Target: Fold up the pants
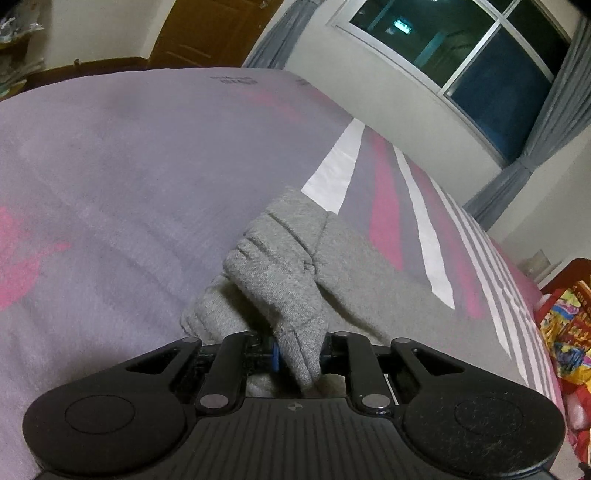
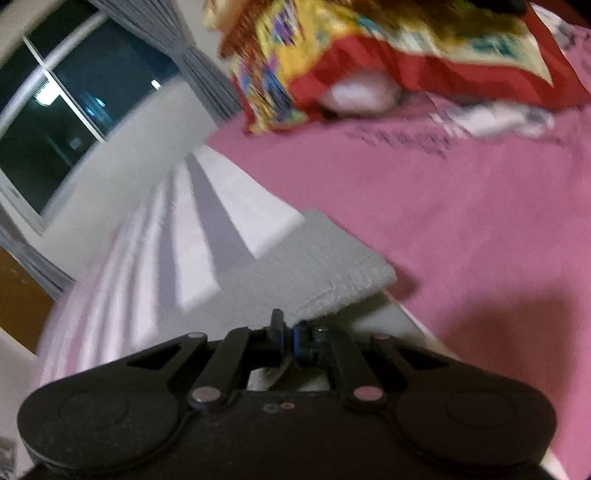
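Grey knit pants (image 1: pixel 291 266) lie bunched on a bed covered by a grey, pink and white striped sheet (image 1: pixel 129 166). My left gripper (image 1: pixel 298 350) is shut on a thick fold of the pants and holds it just above the bed. In the right wrist view, my right gripper (image 2: pixel 290 339) is shut on the hemmed edge of the pants (image 2: pixel 314 266), which stretch flat ahead over the sheet (image 2: pixel 461 221). This view is blurred by motion.
A red and yellow patterned blanket (image 2: pixel 369 48) with a white pillow (image 2: pixel 362 92) under it lies at the bed's head; it also shows in the left wrist view (image 1: pixel 569 325). A window (image 1: pixel 461 48) with grey curtains is on the wall beyond the bed. A brown door (image 1: pixel 207 33) stands far left.
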Available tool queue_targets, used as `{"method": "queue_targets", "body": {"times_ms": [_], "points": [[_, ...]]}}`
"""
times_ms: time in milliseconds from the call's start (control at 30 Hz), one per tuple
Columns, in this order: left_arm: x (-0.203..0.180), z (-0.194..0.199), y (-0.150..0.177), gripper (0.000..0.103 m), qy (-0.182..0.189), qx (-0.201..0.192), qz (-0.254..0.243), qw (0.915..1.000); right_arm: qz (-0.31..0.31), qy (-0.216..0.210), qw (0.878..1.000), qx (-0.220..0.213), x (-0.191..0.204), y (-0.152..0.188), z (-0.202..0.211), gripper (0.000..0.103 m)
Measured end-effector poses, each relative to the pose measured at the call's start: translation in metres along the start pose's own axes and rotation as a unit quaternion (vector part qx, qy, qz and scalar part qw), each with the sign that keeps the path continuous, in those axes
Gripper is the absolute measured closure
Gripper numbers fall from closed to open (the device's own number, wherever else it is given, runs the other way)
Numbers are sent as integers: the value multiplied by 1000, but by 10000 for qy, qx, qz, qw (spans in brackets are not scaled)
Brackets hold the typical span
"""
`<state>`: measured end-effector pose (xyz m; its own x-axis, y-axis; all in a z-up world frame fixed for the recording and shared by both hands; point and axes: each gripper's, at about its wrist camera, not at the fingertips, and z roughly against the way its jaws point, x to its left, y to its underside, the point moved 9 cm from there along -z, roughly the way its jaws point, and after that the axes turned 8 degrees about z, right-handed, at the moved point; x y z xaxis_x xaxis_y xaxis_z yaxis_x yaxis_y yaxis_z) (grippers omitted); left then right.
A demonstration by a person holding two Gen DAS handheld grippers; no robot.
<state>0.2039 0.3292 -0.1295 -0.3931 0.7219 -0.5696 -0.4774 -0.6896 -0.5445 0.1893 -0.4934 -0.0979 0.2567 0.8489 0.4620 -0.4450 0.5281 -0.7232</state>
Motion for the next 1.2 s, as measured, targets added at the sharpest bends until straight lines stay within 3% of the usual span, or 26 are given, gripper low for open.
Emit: {"method": "queue_targets", "body": {"times_ms": [67, 167, 200, 433, 500, 633, 767, 867, 967, 1033, 1100, 1167, 1200], "points": [[6, -9, -3, 87, 26, -24, 73, 10000, 83, 66, 9999, 22, 1, 3, 4, 99], [7, -13, -1, 86, 26, -37, 149, 9999, -15, 495, 9962, 716, -20, 32, -17, 99], [7, -13, -1, 86, 6, -27, 138, 9999, -183, 450, 9961, 735, -26, 38, -20, 99], [-1, -17, -14, 86, -131, 119, 84, 9998, -320, 306, 9980, 459, -14, 34, -3, 99], [-3, -20, -13, 86, -214, 184, -69, 9996, -413, 412, 9965, 602, -22, 38, -6, 92], [2, -17, -13, 86, -87, 209, 9, 9997, -1244, 176, 9914, 378, -45, 40, -1, 98], [5, -15, -14, 86, 49, 173, 165, 9997, -680, 226, 9974, 57, -33, 33, 14, 99], [7, -15, -15, 86, 174, 129, 345, 9992, -726, 151, 9972, 1, -32, 30, 20, 99], [10, -20, -10, 86, 86, 194, 362, 9991, -632, 444, 9962, 413, -44, 43, 4, 101], [3, -15, -9, 79, -61, 176, 94, 9998, -759, 387, 9954, 446, -47, 46, 2, 101], [0, -3, -7, 69, -163, 83, -84, 9998, -685, 392, 9962, 381, -44, 42, 8, 95], [-1, 17, -5, 56, -94, -128, -72, 9998, -362, 512, 9979, 148, -37, 37, 22, 88], [0, 28, -6, 55, -221, -323, -144, 9991, -107, 681, 9976, -3, -32, 33, 31, 84]]}}
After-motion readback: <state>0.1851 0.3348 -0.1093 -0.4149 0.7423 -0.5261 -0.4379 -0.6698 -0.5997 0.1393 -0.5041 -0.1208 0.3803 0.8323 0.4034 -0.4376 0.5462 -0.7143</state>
